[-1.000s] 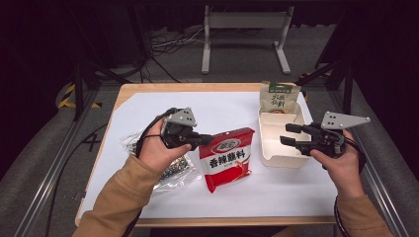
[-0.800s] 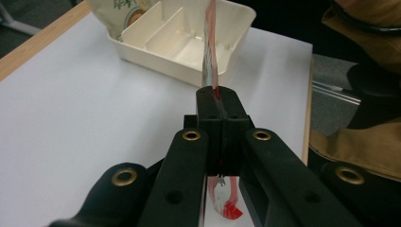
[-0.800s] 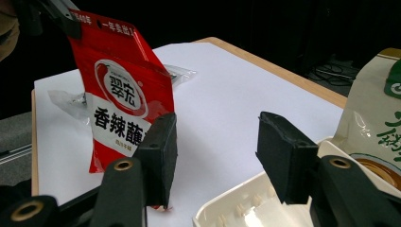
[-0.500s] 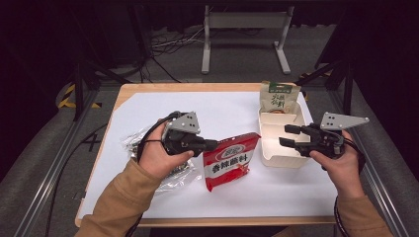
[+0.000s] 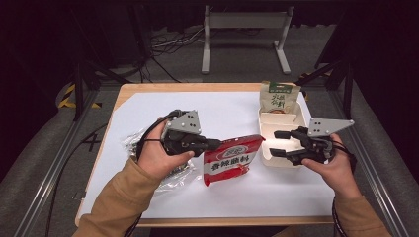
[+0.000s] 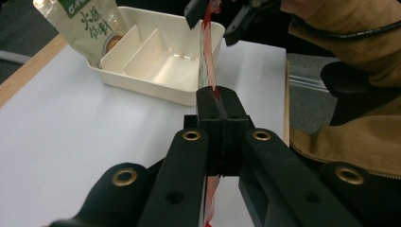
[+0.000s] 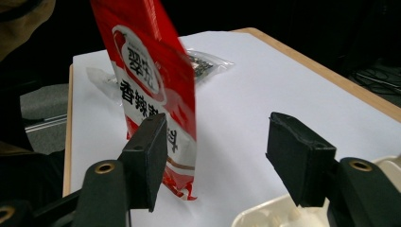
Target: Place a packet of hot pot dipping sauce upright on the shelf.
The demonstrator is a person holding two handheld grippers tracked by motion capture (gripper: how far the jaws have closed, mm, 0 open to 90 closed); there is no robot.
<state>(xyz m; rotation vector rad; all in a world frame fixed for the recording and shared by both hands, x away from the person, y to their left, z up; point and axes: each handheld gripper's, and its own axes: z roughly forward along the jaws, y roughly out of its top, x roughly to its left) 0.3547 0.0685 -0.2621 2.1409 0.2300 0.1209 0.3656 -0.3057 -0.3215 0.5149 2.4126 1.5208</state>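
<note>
Your left gripper (image 5: pixel 213 144) is clamped on one edge of the red packet (image 5: pixel 231 159) and has lifted it off the table (image 5: pixel 118 207) since a second ago. It has carried it toward the tray (image 5: pixel 265 118), so the packet now hangs tilted just beside the tray's near end. In the left gripper view the pads pinch the packet's thin edge tight. Your right gripper (image 5: pixel 274 143) has barely shifted; its jaws have just been opening and stand released at the tray's edge. In the right gripper view the packet (image 7: pixel 156 90) seems to hang beyond them rather than between them, though the angle makes that hard to judge. That widening looks like preparation to take the packet's free edge, perhaps to tear it open or steady it over the tray. The green pouch (image 5: pixel 279 96) leans at the tray's far end, and the clear bag (image 5: pixel 148 148) lies on the far side of the packet from the tray.
</note>
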